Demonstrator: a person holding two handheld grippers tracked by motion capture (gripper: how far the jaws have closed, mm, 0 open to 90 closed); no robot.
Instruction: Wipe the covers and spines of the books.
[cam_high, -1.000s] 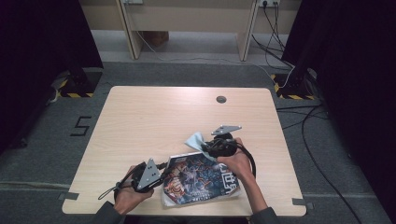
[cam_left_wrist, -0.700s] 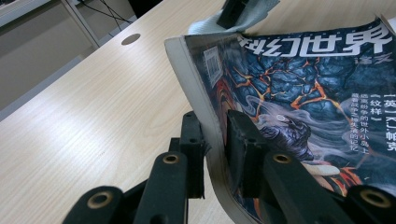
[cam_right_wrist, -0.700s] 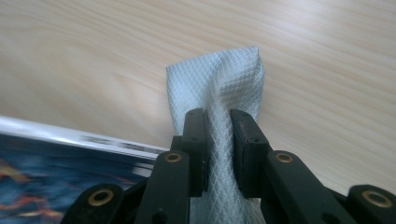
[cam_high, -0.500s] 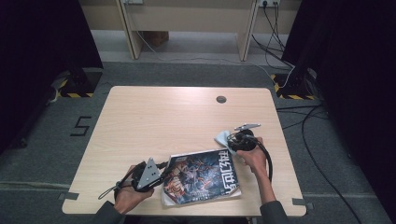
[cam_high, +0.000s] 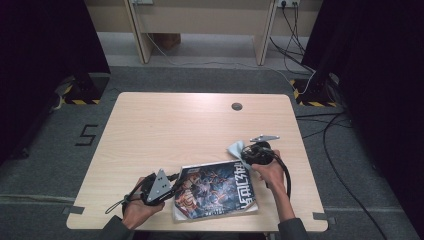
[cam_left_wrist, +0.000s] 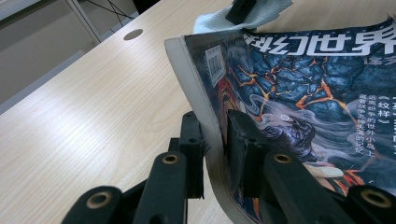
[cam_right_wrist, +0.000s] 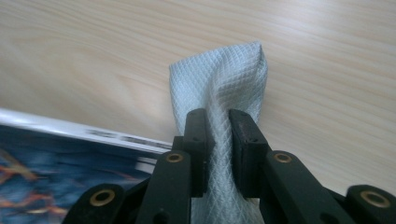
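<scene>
I see a pale wood-grain table (cam_high: 165, 135), smooth and matt; the magazine (cam_left_wrist: 299, 93) has a glossy paper cover; the cloth (cam_right_wrist: 224, 84) is waffle-textured.

Light wood-grain counter (cam_high: 165, 135), rounded corners, w/ a small round dark grommet hole (cam_high: 237, 106) near the far edge, right of centre. Flat on it at the near edge: a magazine (cam_high: 216, 190) w/ dark blue-and-orange cover art, white characters down its right side; its left edge is lifted off the surface, pinched in the left tool (cam_left_wrist: 215, 154). Just off the mag's far right corner, a pale blue cloth (cam_high: 236, 148), bunched and clamped in the right tool (cam_right_wrist: 218, 135), over bare wood.
</scene>
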